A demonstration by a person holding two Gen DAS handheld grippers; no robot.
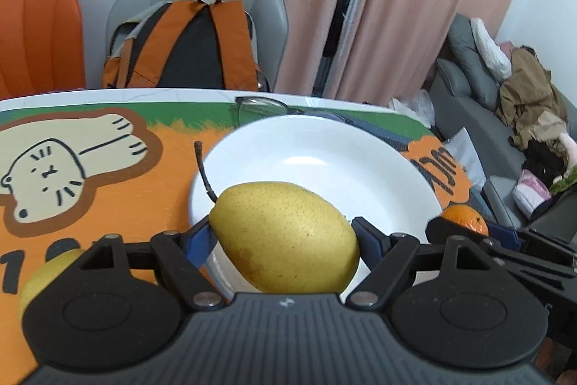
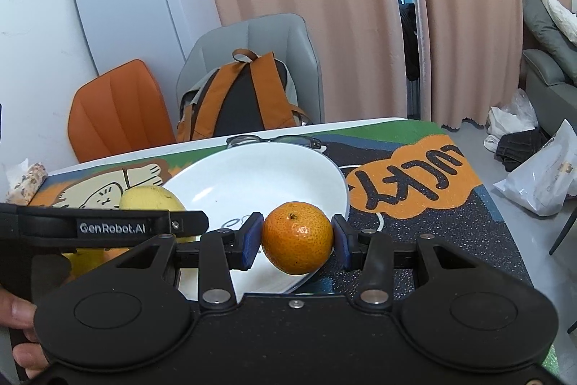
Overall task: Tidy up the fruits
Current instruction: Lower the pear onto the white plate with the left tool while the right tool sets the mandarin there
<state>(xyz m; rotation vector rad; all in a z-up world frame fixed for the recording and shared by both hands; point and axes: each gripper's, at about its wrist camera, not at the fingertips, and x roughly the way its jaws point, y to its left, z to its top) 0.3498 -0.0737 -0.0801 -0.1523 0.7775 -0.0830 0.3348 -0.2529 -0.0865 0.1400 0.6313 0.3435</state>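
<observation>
My left gripper (image 1: 283, 235) is shut on a yellow pear (image 1: 285, 237) with a dark stem and holds it over the near rim of a white plate (image 1: 324, 150). My right gripper (image 2: 296, 239) is shut on an orange tangerine (image 2: 297, 237) at the near right edge of the same plate (image 2: 259, 179). The tangerine also shows in the left wrist view (image 1: 465, 219), and the pear in the right wrist view (image 2: 151, 201). A second yellow fruit (image 1: 47, 273) lies on the mat at lower left, partly hidden by the left gripper.
The table carries an orange cartoon mat (image 1: 108, 168). Eyeglasses (image 2: 274, 140) lie behind the plate. A snack packet (image 2: 27, 183) sits at the table's left edge. A grey chair holding a backpack (image 1: 187, 46) and an orange chair (image 1: 39, 35) stand behind the table.
</observation>
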